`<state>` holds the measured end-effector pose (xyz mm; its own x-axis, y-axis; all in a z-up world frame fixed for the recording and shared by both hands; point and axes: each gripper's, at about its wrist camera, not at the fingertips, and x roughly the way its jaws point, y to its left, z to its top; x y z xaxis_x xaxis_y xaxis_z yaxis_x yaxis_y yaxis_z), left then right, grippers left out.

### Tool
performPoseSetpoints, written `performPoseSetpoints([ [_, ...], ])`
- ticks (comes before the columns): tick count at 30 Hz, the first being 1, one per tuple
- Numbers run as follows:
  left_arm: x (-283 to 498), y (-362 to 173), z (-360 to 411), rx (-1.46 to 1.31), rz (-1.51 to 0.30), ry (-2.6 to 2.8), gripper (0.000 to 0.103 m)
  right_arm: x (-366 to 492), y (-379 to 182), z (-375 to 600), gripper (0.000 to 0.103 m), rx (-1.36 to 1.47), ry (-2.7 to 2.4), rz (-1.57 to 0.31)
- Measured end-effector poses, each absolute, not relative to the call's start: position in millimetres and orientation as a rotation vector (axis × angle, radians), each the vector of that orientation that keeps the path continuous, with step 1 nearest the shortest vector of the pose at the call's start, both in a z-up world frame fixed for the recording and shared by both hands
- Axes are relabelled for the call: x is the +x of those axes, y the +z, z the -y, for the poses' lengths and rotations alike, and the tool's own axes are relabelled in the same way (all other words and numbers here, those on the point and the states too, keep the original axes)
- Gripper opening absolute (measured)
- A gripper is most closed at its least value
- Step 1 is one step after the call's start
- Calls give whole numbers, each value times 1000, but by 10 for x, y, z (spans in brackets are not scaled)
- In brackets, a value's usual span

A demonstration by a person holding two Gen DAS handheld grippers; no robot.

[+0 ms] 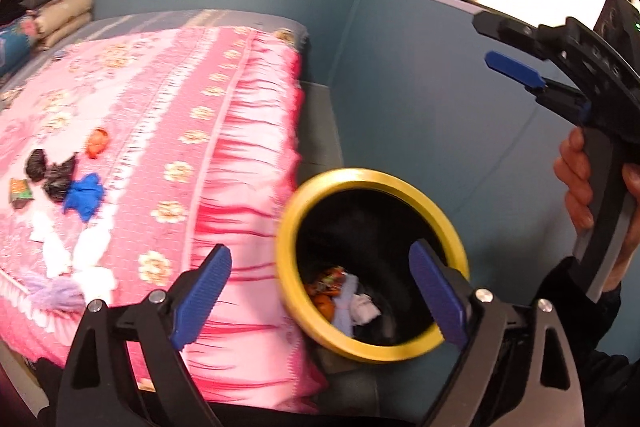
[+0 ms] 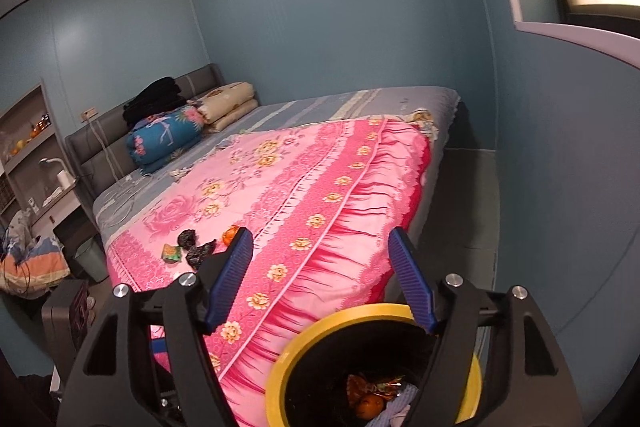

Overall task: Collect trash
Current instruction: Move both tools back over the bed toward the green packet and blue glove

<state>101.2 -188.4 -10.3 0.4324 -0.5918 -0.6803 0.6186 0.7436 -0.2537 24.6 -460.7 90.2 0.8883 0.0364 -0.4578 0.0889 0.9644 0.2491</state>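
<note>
A black bin with a yellow rim (image 1: 360, 175) stands on the floor beside the bed; inside lie an orange wrapper and white tissue (image 1: 360, 307). My left gripper (image 1: 320, 249) hangs open over the bin's near side, nothing between its blue pads. My right gripper (image 1: 484, 41), held by a hand (image 1: 576, 183), is open and empty up to the right. In the right wrist view that gripper (image 2: 320, 233) stands above the bin rim (image 2: 304, 347). On the pink bedspread lie black bags (image 1: 50, 173), a blue glove (image 1: 84, 195), an orange piece (image 1: 97, 143), white tissues (image 1: 60, 247) and a snack wrapper (image 1: 20, 191).
The bed (image 2: 320, 163) fills the left and middle, with folded quilts (image 2: 168, 139) at the headboard. A blue wall (image 2: 340, 27) and a window sill (image 2: 580, 35) close in the right side. A narrow grey floor strip (image 2: 464, 211) runs between bed and wall. A purple tuft (image 1: 52, 291) lies at the bed's edge.
</note>
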Motion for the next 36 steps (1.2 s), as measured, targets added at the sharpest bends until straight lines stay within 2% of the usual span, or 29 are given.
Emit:
performPoseSetpoints([
  [11,1327,47,1146,-20,-771,-572,90,924,964,3845,68,167,140,-522],
  [21,1692,-109,341,-40,-800,-355,90,1477,968,3215,68,72,235,-576],
  [36,2801,-414,-843,-52,-836,-42,90,2681,247,2189,68,-76,419,-736],
])
